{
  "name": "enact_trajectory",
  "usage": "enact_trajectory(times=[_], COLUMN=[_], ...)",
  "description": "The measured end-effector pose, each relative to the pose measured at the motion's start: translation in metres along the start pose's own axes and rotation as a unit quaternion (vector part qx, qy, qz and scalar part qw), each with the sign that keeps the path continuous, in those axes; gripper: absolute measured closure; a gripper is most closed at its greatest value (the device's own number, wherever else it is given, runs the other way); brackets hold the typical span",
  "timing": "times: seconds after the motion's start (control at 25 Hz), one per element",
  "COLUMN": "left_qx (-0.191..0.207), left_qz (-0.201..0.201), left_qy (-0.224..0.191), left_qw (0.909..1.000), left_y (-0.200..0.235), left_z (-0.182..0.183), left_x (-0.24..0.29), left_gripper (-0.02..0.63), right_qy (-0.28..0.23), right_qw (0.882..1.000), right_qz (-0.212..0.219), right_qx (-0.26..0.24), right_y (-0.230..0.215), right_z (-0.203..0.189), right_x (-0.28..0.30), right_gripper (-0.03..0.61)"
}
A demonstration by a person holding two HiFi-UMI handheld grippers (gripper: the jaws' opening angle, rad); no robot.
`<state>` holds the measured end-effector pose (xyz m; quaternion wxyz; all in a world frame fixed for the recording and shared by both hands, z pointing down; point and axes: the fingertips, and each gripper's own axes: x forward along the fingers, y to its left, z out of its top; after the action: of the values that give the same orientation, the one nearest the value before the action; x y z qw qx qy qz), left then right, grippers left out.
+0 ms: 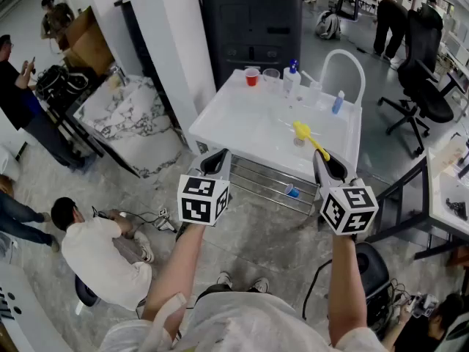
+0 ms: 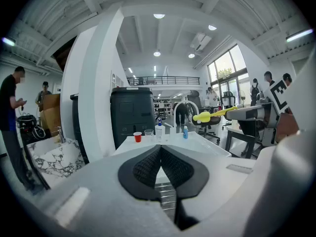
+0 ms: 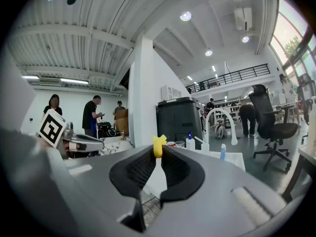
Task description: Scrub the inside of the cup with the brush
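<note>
1. Right gripper [image 1: 323, 161]: jaws clamped on the handle end of the yellow brush [image 1: 311, 141].
2. Brush: long axis runs from 5 to 11 o'clock, with the head pointing to 11 o'clock over the white sink table [image 1: 242, 116].
3. Left gripper [image 1: 218, 158]: jaws together, nothing between them.
4. Red cup [image 1: 252, 77]: upright, at 10 o'clock from the brush head.

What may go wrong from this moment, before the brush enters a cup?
1. The right gripper pinches the yellow brush only by its handle end at the jaw tips, so it may twist or slip under scrubbing pressure.
2. The left gripper is shut and empty; no cup is steadied. The red cup and clear cup stand close beside a pump bottle, so one may tip.
</note>
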<state>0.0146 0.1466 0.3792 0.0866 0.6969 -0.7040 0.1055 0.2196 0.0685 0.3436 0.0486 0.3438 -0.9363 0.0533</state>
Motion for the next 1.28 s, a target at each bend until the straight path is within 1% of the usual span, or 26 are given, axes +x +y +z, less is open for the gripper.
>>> enact_trajectory(times=[0.2,0.44,0.76,1.0,1.04,1.2,1.28], left_qx=[0.005,0.002,-0.001,0.000,0.000,0.000,0.001], left_qz=[0.002,-0.011,-0.028,-0.038,-0.040,-0.049,-0.056], left_qy=[-0.002,-0.012,-0.017,-0.022,-0.023,-0.026,-0.025], left_qw=[1.0000,0.9999,0.9995,0.9990,0.9989,0.9984,0.9981], left_y=[-0.013,-0.028,-0.038,-0.031,-0.027,-0.010,0.000], left_z=[0.004,0.010,0.016,0.020,0.021,0.027,0.027], left_x=[0.006,0.018,0.051,0.081,0.087,0.118,0.133], left_gripper=[0.611,0.609,0.607,0.569,0.569,0.525,0.518], right_qy=[-0.003,-0.003,-0.007,-0.004,-0.004,-0.002,0.001], right_qw=[1.000,1.000,1.000,1.000,1.000,0.999,0.999], right_qz=[-0.005,-0.009,-0.014,-0.017,-0.018,-0.027,-0.033], right_qx=[0.023,0.026,0.027,0.024,0.024,0.024,0.026], right_y=[-0.017,-0.033,-0.053,-0.063,-0.064,-0.072,-0.075], right_z=[-0.002,-0.003,-0.005,-0.006,-0.006,-0.004,-0.007], right_x=[-0.008,-0.012,-0.009,0.012,0.017,0.045,0.061], right_gripper=[0.543,0.543,0.543,0.544,0.543,0.545,0.543])
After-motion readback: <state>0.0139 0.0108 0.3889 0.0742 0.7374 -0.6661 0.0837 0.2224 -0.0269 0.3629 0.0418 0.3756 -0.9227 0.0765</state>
